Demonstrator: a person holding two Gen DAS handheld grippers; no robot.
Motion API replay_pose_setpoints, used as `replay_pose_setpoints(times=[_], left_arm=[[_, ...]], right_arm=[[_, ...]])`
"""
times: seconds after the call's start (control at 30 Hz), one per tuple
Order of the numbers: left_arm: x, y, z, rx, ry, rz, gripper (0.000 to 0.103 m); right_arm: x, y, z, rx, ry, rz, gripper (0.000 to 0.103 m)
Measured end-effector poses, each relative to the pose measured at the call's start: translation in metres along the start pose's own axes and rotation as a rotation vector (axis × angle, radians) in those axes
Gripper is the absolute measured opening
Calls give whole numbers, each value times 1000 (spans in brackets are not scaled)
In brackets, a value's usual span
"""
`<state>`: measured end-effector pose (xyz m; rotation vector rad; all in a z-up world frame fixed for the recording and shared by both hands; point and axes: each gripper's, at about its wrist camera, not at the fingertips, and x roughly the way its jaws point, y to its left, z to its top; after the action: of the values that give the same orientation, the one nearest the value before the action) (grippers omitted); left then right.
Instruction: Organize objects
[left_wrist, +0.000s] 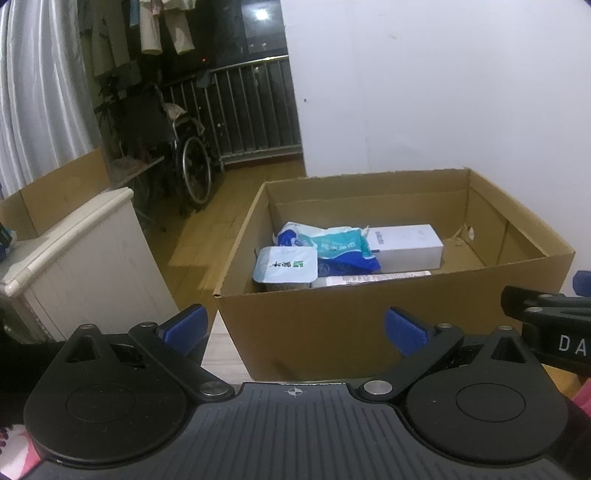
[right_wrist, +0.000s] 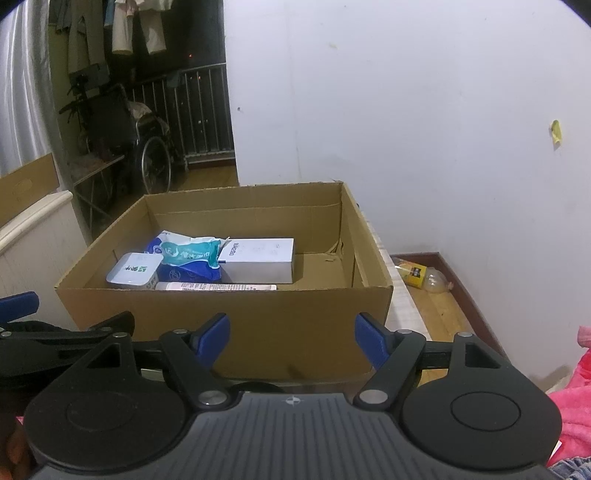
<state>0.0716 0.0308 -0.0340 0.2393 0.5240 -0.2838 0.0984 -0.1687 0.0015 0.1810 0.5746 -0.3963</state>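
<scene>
An open cardboard box (left_wrist: 369, 325) stands in front of both grippers; it also shows in the right wrist view (right_wrist: 229, 314). Inside lie a white carton (left_wrist: 406, 245), a blue and teal pouch (left_wrist: 332, 247), a sealed white tub (left_wrist: 286, 267) and a long tube (left_wrist: 373, 279). The same carton (right_wrist: 258, 258), pouch (right_wrist: 188, 254), tub (right_wrist: 133, 275) and tube (right_wrist: 216, 286) show in the right wrist view. My left gripper (left_wrist: 295, 328) is open and empty, short of the box's near wall. My right gripper (right_wrist: 291, 341) is open and empty, also short of the near wall.
A white cabinet (left_wrist: 74, 258) stands left of the box. A white wall (right_wrist: 406, 110) rises behind it. A plastic bottle (right_wrist: 421, 277) lies on the floor at the right. Pink cloth (right_wrist: 576, 387) lies at the lower right. A wheelchair (left_wrist: 177, 147) stands in the back.
</scene>
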Motion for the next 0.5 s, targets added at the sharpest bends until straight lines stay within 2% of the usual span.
replay_pose_setpoints(times=[0.5], left_arm=[[1,-1,1,-1,3,-2,103]], right_arm=[[0,0,0,1,0,1,78]])
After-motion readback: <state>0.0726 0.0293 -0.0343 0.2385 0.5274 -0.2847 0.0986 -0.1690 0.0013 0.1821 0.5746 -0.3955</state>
